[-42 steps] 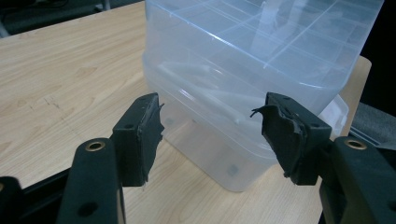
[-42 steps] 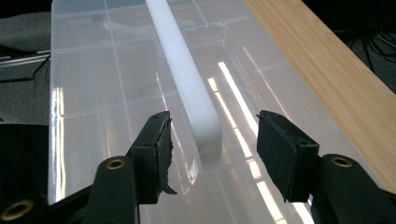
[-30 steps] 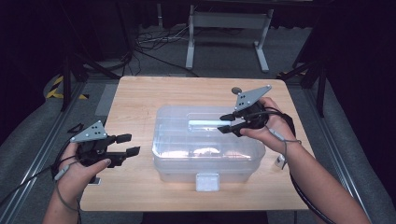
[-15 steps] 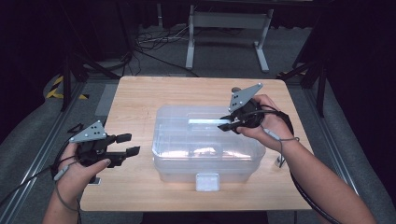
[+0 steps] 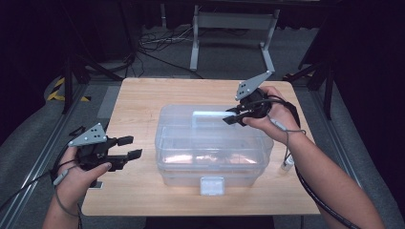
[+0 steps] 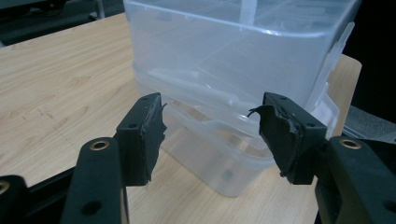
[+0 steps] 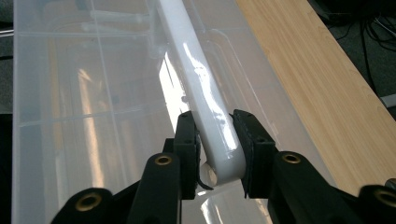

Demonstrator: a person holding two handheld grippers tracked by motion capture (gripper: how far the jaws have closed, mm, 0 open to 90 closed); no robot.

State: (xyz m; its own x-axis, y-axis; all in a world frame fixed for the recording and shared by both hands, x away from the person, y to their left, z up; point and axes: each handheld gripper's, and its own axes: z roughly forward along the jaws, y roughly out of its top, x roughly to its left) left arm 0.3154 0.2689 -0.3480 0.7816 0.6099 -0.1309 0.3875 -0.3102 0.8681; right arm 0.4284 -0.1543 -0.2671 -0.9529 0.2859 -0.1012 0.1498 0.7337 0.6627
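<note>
A clear plastic storage box (image 5: 210,152) with a lid stands in the middle of the wooden table (image 5: 143,100). Its white carry handle (image 5: 207,115) is swung up off the lid. My right gripper (image 5: 229,117) is shut on the right end of that handle (image 7: 210,126), the pads pinching it from both sides. My left gripper (image 5: 130,147) hovers open to the left of the box, a short gap away, jaws pointing at the box's side wall (image 6: 219,74). Nothing is between its fingers (image 6: 144,135).
A white latch (image 5: 211,185) sits on the box's front. A small white object (image 5: 286,164) lies on the table right of the box. Bare tabletop lies left of and behind the box. A metal stand (image 5: 229,28) and cables are on the floor beyond.
My right gripper has risen and tilted, swinging the white handle up from the lid. The left gripper has stayed where it was.
</note>
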